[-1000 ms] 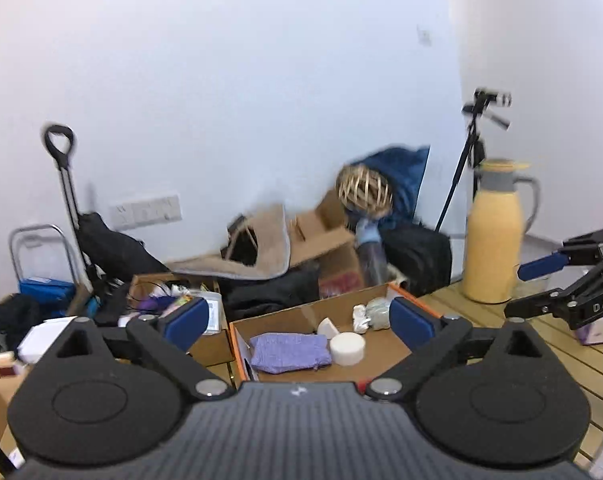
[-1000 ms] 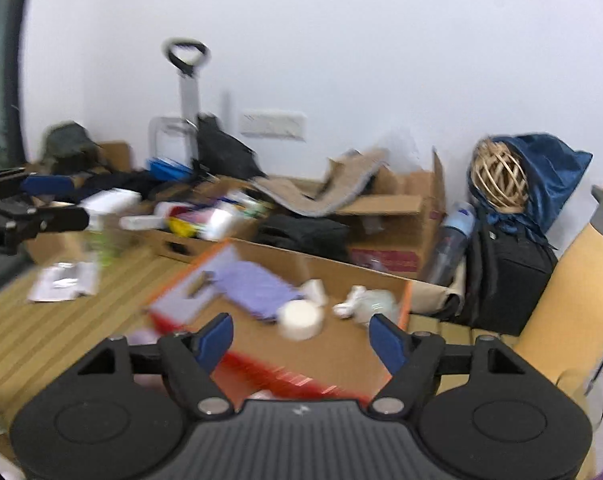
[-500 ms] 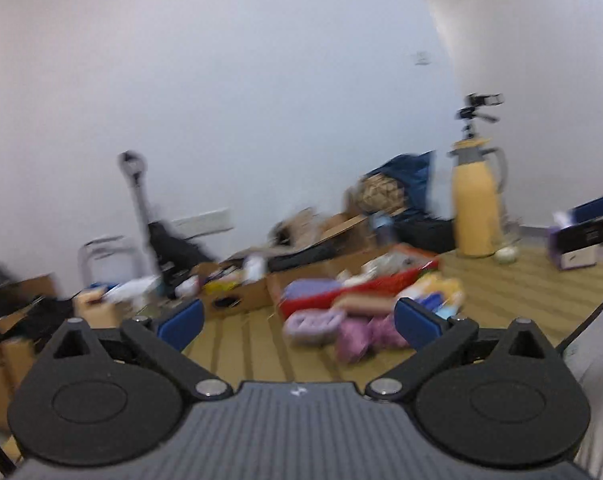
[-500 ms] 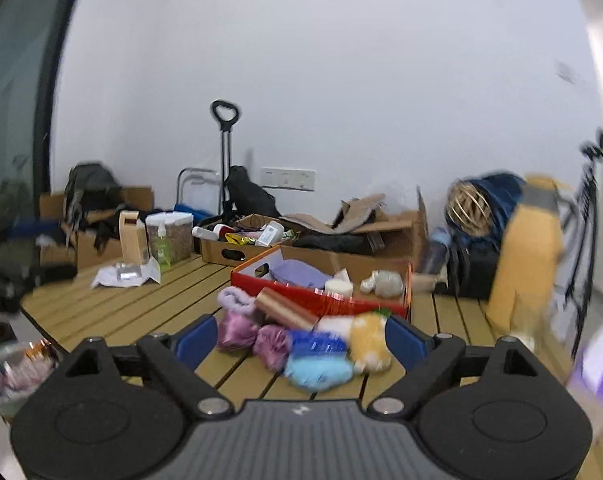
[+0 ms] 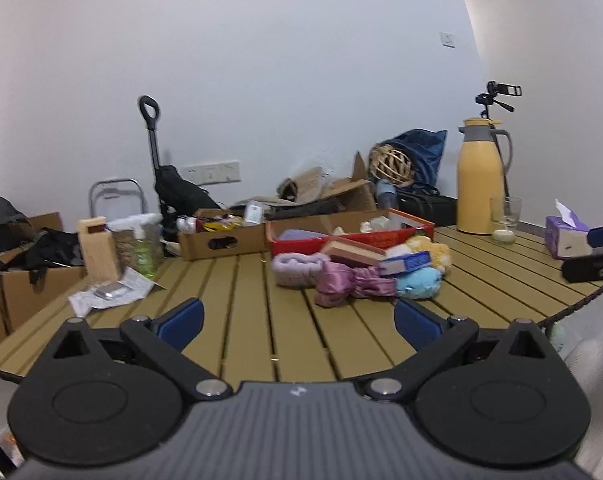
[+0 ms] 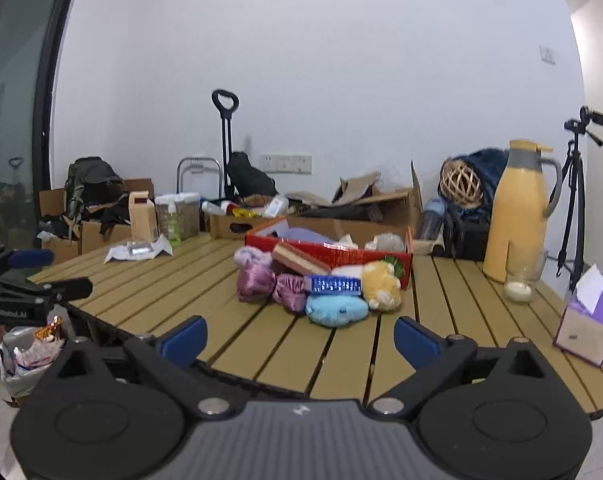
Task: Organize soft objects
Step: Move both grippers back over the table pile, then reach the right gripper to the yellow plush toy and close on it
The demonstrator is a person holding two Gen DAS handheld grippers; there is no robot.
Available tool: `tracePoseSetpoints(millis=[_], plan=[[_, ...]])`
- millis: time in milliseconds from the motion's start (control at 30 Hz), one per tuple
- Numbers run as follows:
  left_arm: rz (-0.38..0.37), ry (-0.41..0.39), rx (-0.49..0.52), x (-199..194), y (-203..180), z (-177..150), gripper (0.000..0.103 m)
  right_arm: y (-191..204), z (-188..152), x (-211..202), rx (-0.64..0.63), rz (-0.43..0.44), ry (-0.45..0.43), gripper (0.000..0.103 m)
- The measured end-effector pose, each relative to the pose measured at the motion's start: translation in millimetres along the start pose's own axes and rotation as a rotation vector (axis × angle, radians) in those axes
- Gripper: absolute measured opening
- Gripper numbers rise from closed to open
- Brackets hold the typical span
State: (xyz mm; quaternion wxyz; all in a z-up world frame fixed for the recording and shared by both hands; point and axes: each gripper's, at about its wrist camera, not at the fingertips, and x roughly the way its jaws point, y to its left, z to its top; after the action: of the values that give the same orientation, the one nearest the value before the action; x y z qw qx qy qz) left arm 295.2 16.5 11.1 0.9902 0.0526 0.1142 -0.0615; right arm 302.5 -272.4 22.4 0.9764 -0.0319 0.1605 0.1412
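Cluttered storeroom — cardboard boxes [image 6: 101, 232], tripod [image 6: 573, 200], bare walls.

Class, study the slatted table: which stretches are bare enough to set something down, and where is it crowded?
Bare slats run between the paper packet and the soft pile. More lie free between the pile and the tissue box, and along the near edge. It is crowded where the pile meets the red box, and around the yellow jug.

Red box [image 6: 329, 254], ahead of both tongs: contents mostly hidden behind its front wall and the soft pile [image 6: 317, 284]. Right tongs [image 5: 593, 254]: cut by the frame edge. Blue packet [image 6: 333, 285]: print unreadable. Worktop [image 5: 241, 300]: near edge hidden.
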Motion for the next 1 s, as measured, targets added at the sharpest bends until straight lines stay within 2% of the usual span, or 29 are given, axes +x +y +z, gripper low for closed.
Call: tracePoseSetpoints(millis=[100, 233, 400, 467, 533, 600, 733, 800, 900, 1000], plan=[[-0.015, 0.033, -0.001, 19.9, -7.4, -1.8, 0.103, -1.4, -5.9, 9.7, -0.018, -0.026, 0.031, 0.093], [0.012, 0.058, -0.003, 47.3, -12.6, 0.0, 0.103, -12.0, -14.1, 26.3, 0.04, 0.003, 0.044, 0.092], [-0.018, 0.104, -0.046, 91.0, -14.9, 2.3, 0.103, -34.3, -13.7, 68.1, 0.111, 0.002, 0.086, 0.082], [-0.039, 0.105, -0.023, 109.8, -18.3, 5.9, 0.103, -45.4, -6.0, 93.7, 0.136, -0.013, 0.102, 0.081], [-0.015, 0.113, 0.001, 133.5, -21.6, 16.8, 0.103, -54.4, 5.4, 120.6, 0.134, -0.015, 0.126, 0.077], [-0.029, 0.086, -0.014, 150.8, -25.3, 27.3, 0.103, -65.1, 19.1, 147.2, 0.119, 0.001, 0.115, 0.077], [-0.108, 0.078, -0.053, 191.5, -32.9, 38.2, 0.103, -89.1, 41.0, 214.0, 0.114, -0.018, 0.151, 0.076], [-0.12, 0.117, -0.055, 217.7, -40.4, 44.7, 0.103, -99.6, 45.8, 246.5, 0.154, -0.026, 0.194, 0.076], [-0.138, 0.099, -0.064, 242.7, -52.5, 50.3, 0.103, -108.1, 45.1, 281.5, 0.183, -0.044, 0.201, 0.075], [-0.162, 0.124, -0.085, 256.4, -57.8, 46.4, 0.103, -116.2, 43.9, 309.5, 0.191, -0.065, 0.215, 0.075]])
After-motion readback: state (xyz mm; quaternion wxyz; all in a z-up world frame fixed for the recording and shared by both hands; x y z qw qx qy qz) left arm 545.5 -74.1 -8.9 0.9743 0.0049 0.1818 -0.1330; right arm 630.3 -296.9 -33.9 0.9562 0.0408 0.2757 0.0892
